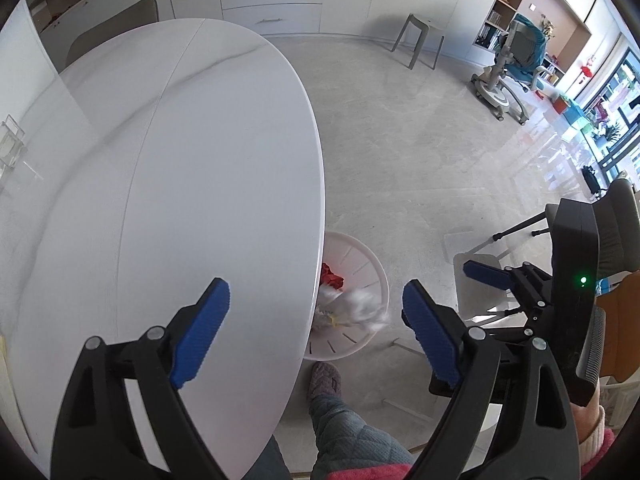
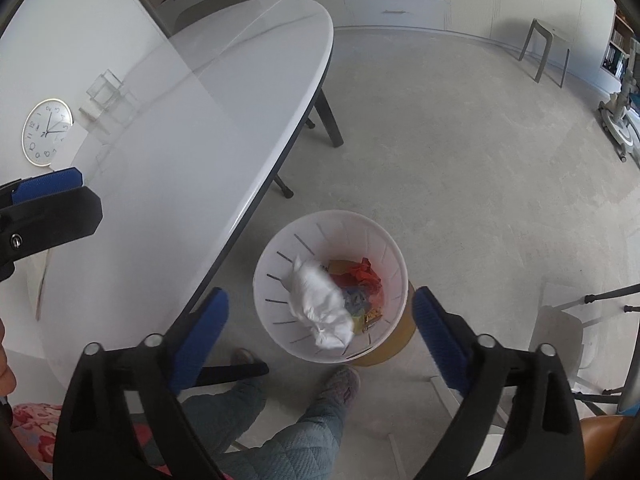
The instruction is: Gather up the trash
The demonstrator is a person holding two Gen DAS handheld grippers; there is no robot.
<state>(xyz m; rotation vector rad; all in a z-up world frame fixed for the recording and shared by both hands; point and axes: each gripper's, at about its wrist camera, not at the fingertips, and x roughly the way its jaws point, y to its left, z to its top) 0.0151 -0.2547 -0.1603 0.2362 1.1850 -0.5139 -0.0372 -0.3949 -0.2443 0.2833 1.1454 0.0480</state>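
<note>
A white slotted bin (image 2: pixel 266 268) stands on the floor beside the white oval table (image 2: pixel 200 120). In it lie a crumpled white tissue (image 2: pixel 322 308) and colourful wrappers (image 2: pixel 360 278). My right gripper (image 2: pixel 320 292) hangs straight above the bin, open, with nothing between its blue pads. My left gripper (image 1: pixel 316 286) is open and empty over the table's edge. In the left wrist view the table (image 1: pixel 180 160) hides half of the bin (image 1: pixel 376 268), and the tissue (image 1: pixel 360 308) looks blurred. One blue pad (image 1: pixel 486 272) of the right gripper shows at the right.
The person's slippered feet (image 2: pixel 340 380) stand just below the bin. A tan round object (image 2: pixel 396 344) pokes out from under it. A chair (image 2: pixel 560 332) is at the right and a grey stool (image 2: pixel 548 48) at the back. On the table stand a clock (image 2: pixel 46 132) and a clear holder (image 2: pixel 106 92).
</note>
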